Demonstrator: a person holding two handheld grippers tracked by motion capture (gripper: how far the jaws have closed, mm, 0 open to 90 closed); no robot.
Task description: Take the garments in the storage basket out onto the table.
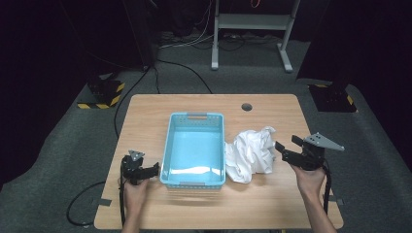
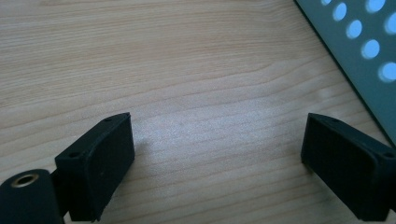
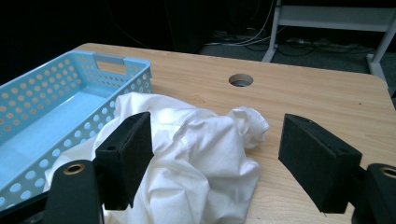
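**Both grippers open beside the basket and the crumpled cloth**

The right gripper (image 3: 215, 158) has its jaws spread wide with nothing between them; in the right gripper view they frame the white cloth (image 3: 187, 154), which lies just ahead and below. In the high view the right gripper (image 1: 287, 147) is raised a little above the table, at the cloth's right edge, held in the person's right hand (image 1: 309, 175).

The left gripper (image 2: 217, 154) is also wide open and empty, its jaws over bare wood with the perforated wall of the basket (image 2: 364, 51) close at the upper right. In the high view the left gripper (image 1: 154, 169) sits low at the basket's near left corner, pointing toward it.

The light blue basket (image 1: 167, 145) stands in the middle of the wooden table (image 1: 272, 199). The crumpled cloth (image 1: 250, 154) rests on the table against the basket's right wall. A round cable hole (image 1: 247, 107) is at the table's far edge.
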